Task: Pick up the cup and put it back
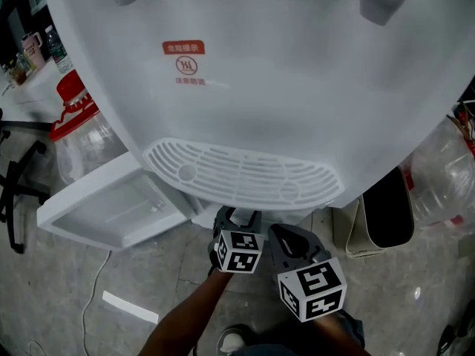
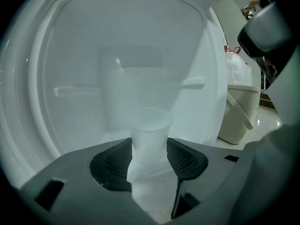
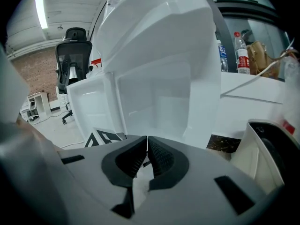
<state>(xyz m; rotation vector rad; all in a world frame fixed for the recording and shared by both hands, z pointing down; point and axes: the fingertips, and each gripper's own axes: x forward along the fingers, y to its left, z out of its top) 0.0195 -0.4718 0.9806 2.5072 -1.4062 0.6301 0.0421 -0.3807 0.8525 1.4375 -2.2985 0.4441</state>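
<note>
From the head view, a large white plastic water dispenser (image 1: 282,87) fills the upper frame, with a slotted drip tray (image 1: 241,173) at its front and its white lower cabinet door (image 1: 111,202) swung open to the left over a grey mottled stone floor (image 1: 67,288). The left gripper (image 1: 236,221) reaches in under the tray, and the right gripper (image 1: 289,242) sits just beside it. A red-capped clear water jug (image 1: 78,117) stands to the left, and a beige waste bin with a black liner (image 1: 382,217) to the right. In the left gripper view, the jaws are partly open and pressed against both sides of a translucent white plastic cup (image 2: 149,136), upright inside the dispenser's white compartment; whether its base rests on anything I cannot tell. In the right gripper view, the jaws are pressed together with nothing between them. Beyond the dispenser are a black office chair (image 3: 72,46), a brick wall (image 3: 33,71) and plastic bottles (image 3: 241,53) on a white table (image 3: 253,90).
</note>
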